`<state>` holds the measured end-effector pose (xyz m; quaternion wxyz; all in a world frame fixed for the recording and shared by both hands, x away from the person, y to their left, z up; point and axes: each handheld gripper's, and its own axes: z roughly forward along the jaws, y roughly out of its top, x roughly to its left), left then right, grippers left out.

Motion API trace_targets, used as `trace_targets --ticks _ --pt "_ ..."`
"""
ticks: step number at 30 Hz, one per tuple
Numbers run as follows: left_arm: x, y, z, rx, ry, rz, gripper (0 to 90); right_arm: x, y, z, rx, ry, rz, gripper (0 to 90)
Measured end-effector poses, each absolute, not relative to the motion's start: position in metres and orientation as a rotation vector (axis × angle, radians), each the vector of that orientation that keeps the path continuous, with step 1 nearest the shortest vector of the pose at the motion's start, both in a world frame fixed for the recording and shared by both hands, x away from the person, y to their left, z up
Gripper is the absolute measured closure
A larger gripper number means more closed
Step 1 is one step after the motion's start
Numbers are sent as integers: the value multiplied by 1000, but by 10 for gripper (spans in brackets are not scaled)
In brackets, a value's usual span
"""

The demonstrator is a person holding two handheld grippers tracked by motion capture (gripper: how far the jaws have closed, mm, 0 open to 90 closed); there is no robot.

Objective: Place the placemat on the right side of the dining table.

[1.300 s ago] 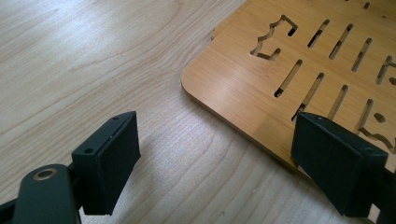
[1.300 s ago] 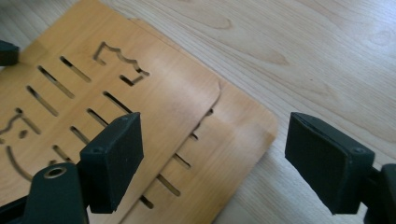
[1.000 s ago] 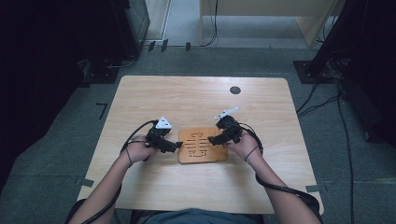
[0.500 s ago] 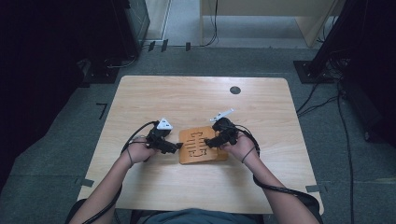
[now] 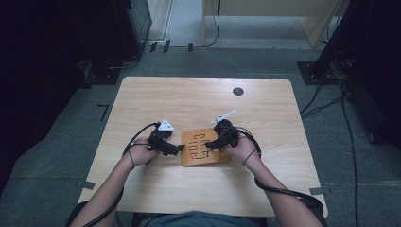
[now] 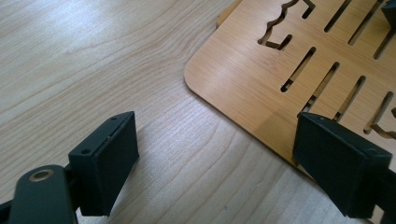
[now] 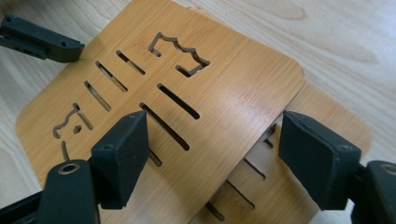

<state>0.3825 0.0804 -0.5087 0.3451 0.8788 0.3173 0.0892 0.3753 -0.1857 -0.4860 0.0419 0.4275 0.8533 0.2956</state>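
Left gripper point(image 5: 179, 148), black and two-jawed with a grey three-cornered plate on top, is sitting low at the left edge of the flat, rounded-corner bamboo board with cut-out slots point(image 5: 204, 147); in the left gripper view its jaws are standing wide apart, one over bare table and the other over the board's edge point(image 6: 261, 70), and nothing is gripped between them. Whether that jaw is touching the board cannot be told, since its tip is hiding the contact line. Right gripper point(image 5: 209, 144) is reaching over the board's right half, and its jaws have just been closing while remaining parted; in the right gripper view the top board's corner point(image 7: 224, 98) is lying between the pads, which are not pressing on it. That same view is showing a second slotted bamboo board point(image 7: 327, 126) lying underneath, offset so that just its far corner and a few slots are peeking out; the rest is covered, and its full outline cannot be made out. From the high view the two boards are reading as one slab, and the slot shapes are too small to tell. Both boards are resting near the front middle of the light wood-grain table point(image 5: 189, 101). Open tabletop is lying behind the boards up to a small dark round disc point(image 5: 238, 91) near the far edge, and wide bare stretches are running to both side edges.
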Motion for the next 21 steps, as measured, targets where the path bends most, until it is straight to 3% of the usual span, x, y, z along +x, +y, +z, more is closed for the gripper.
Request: trace_targets --ticks 21 --pt "382 79 -509 2270 817 213 126 377 -187 -468 1381 2676 939 256"
